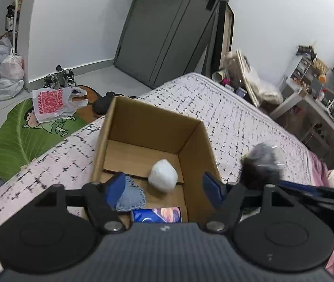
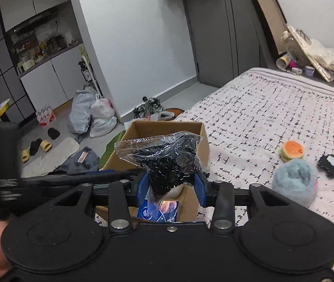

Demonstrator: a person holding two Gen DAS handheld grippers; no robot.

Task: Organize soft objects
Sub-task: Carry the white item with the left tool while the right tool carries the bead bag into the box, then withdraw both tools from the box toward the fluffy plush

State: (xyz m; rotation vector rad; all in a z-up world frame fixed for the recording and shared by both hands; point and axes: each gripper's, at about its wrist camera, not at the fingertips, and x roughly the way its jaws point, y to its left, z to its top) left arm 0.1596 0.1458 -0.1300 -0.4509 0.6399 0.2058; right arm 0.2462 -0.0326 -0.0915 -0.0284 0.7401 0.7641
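Observation:
An open cardboard box (image 1: 191,150) stands on the bed (image 1: 225,108). Inside lie a white soft lump (image 1: 163,175), a blue denim heart (image 1: 130,193) and a blue packet (image 1: 157,215). My left gripper (image 1: 163,188) is open and empty over the box's near part. My right gripper (image 2: 171,189) is shut on a clear bag of black beads (image 2: 169,159), held above the box (image 2: 202,138); the bag shows blurred in the left wrist view (image 1: 260,164). On the bed to the right lie a burger plush (image 2: 291,151), a fluffy blue plush (image 2: 294,182) and a small black item (image 2: 329,165).
The bed's left edge drops to a floor with a green leaf mat (image 1: 26,138), a printed plastic bag (image 1: 54,103), shoes (image 1: 59,80) and white sacks (image 2: 94,115). A grey door (image 1: 167,30) stands behind. Clutter and shelves (image 1: 312,82) lie past the bed's far right.

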